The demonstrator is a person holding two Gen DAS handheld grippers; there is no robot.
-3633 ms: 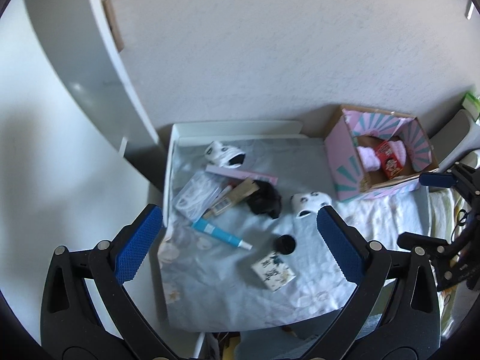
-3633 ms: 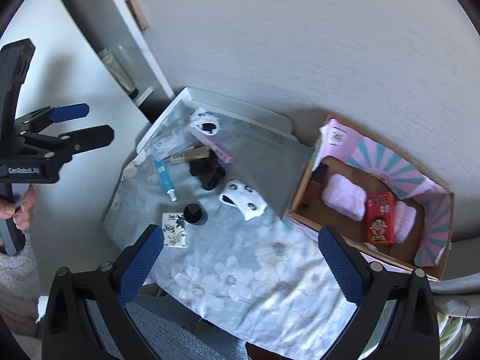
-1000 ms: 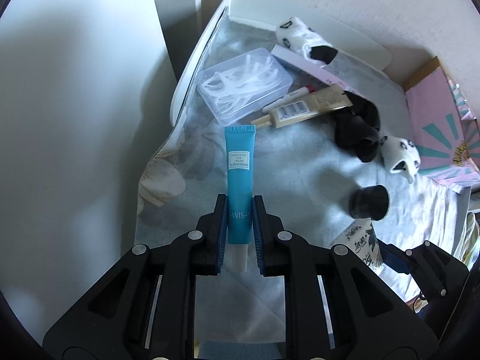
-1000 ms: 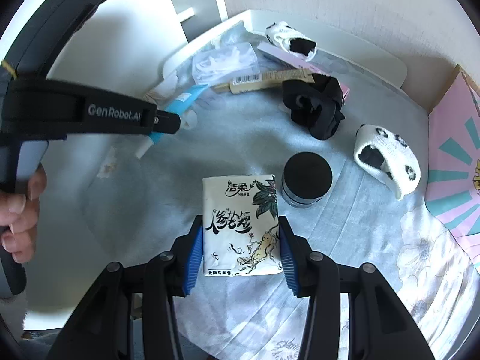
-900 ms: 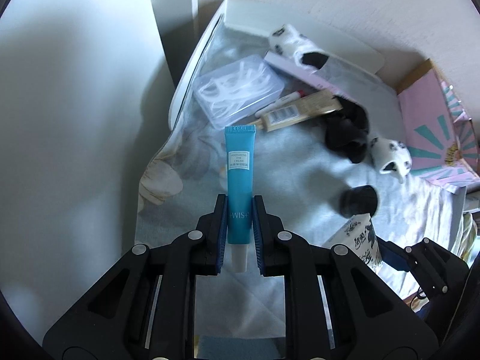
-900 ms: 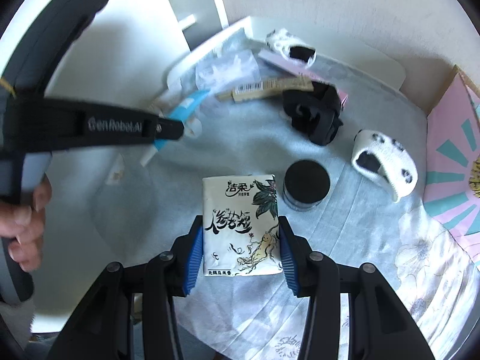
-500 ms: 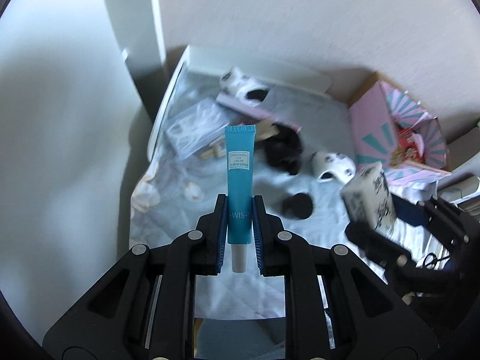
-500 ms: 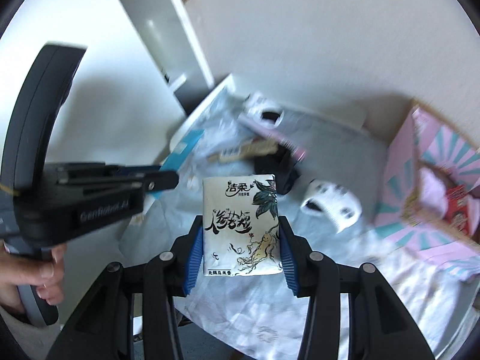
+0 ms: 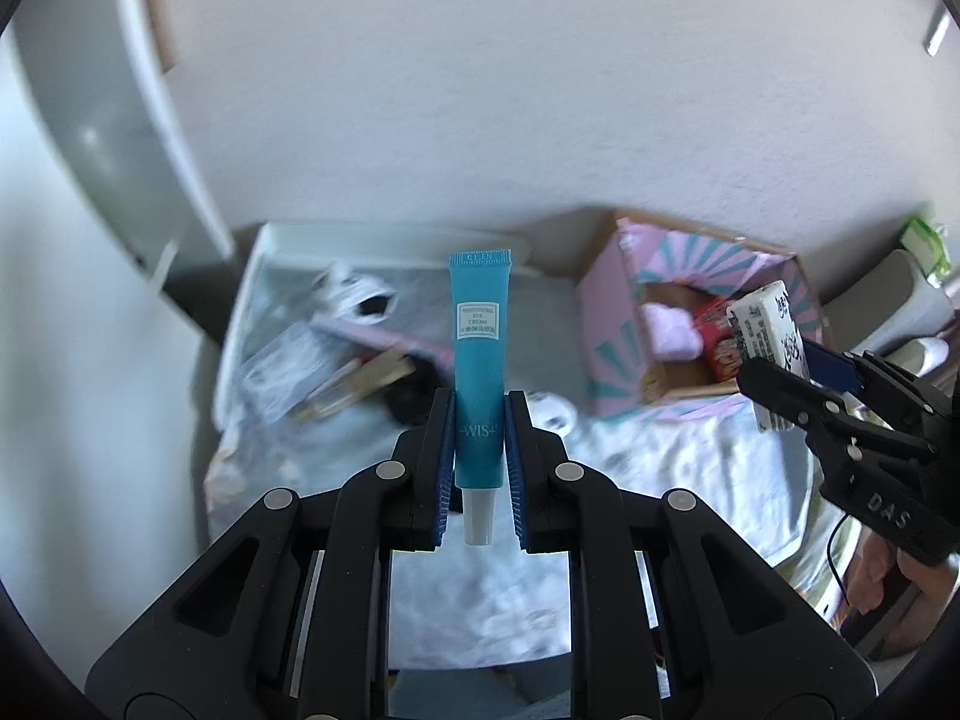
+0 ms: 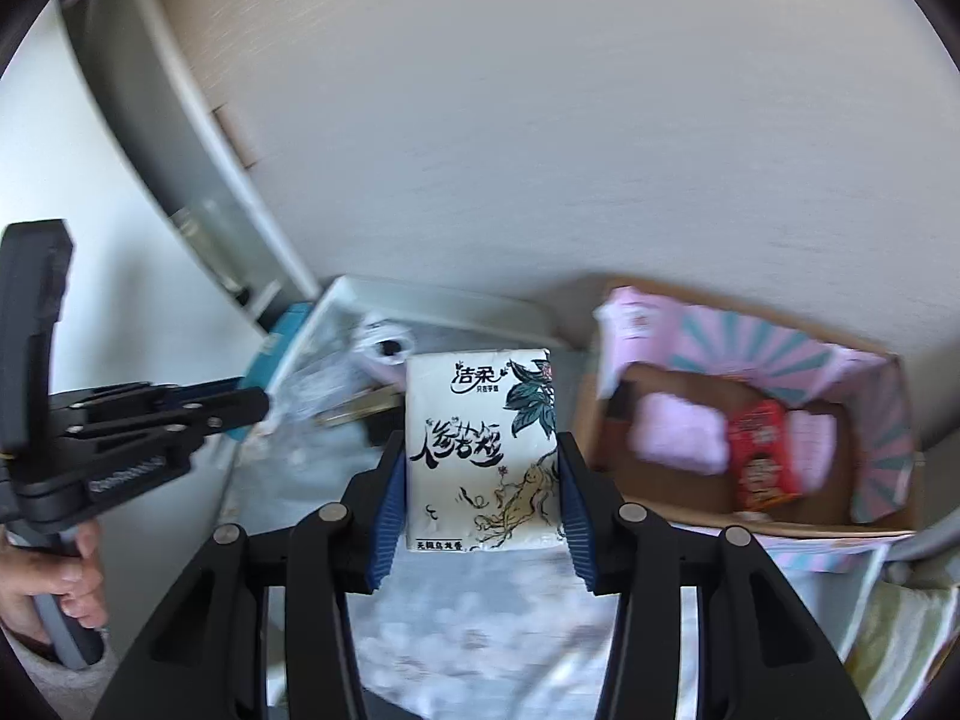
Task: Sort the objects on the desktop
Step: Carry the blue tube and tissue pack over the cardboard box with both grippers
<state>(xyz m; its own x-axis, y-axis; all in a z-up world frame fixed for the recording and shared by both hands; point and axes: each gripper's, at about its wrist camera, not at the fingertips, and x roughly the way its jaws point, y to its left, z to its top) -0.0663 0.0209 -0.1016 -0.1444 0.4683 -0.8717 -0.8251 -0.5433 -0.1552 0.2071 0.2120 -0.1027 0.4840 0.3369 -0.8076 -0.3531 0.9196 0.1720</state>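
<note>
The left claw (image 9: pixel 478 468) is clamped low on a blue cream tube (image 9: pixel 480 360), light and squashy, while the right claw (image 10: pixel 478 468) grips a soft tissue pack (image 10: pixel 480 420) by its side edges; both ride above the cloth-covered table (image 9: pixel 660 468). I judge both slip-prone if squeezed harder. The open cardboard box (image 10: pixel 750 516) at the table's right back corner already holds packets, and blurred clutter crowds the left back corner.

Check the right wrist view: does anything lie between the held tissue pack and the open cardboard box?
Nothing solid that I can see. In the right wrist view, right of the tissue pack only bare floral cloth shows before the cardboard box, though the frame is blurred.
</note>
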